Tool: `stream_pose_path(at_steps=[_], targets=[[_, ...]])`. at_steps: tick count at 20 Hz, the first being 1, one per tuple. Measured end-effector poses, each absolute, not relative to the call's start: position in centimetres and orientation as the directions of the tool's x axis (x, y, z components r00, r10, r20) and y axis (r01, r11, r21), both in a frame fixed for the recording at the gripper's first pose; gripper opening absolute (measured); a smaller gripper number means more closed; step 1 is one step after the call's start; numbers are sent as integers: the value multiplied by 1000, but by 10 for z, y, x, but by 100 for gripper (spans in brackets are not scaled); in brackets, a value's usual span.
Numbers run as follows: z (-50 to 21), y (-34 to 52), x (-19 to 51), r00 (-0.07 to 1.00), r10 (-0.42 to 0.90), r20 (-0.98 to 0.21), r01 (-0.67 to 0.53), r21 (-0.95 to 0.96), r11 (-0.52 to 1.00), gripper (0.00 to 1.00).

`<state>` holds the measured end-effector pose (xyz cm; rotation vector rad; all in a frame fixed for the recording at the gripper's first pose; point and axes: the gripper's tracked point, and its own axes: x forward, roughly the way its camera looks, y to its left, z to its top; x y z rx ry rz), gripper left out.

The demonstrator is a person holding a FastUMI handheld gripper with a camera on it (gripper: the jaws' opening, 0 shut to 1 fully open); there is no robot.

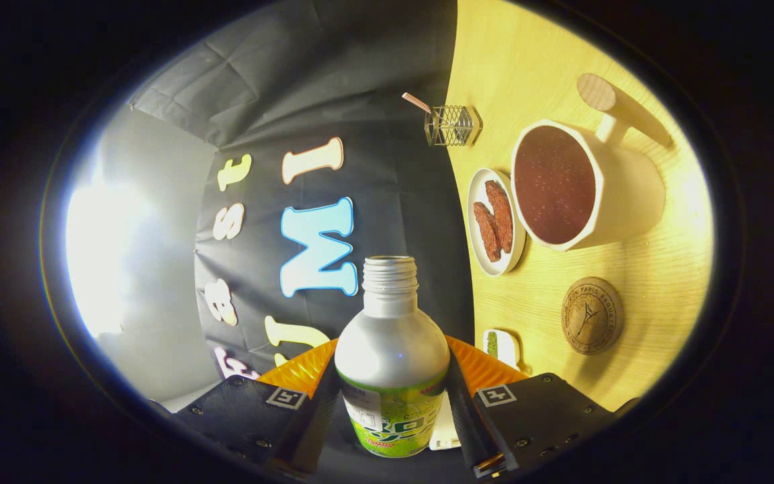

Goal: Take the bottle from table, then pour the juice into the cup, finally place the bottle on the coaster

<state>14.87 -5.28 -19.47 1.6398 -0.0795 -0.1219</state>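
Because pouring needs the whole view rolled sideways, the gripper (392, 396) pinches the open aluminium bottle (392, 356) by its body, both fingers pressing its sides. Beyond the bottle's mouth lies the cork coaster (592, 315), then the cup (585, 185) already holding dark juice, a snack plate (494, 222) beside it.

gripper (392, 396) clamped on uncapped bottle (391, 363) | cup (578, 185) full, beyond | coaster (592, 315) near cup

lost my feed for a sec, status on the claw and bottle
Claw shut on bottle, cap off, view rolled sideways. Cup holds dark liquid. Coaster bare beside the cup. Nothing in the way.
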Motion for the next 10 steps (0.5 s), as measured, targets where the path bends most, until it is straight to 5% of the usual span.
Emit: stream_pose_path(at_steps=[10], targets=[[-194, -56, 147, 991, -135, -6, -18, 984, -178, 77]])
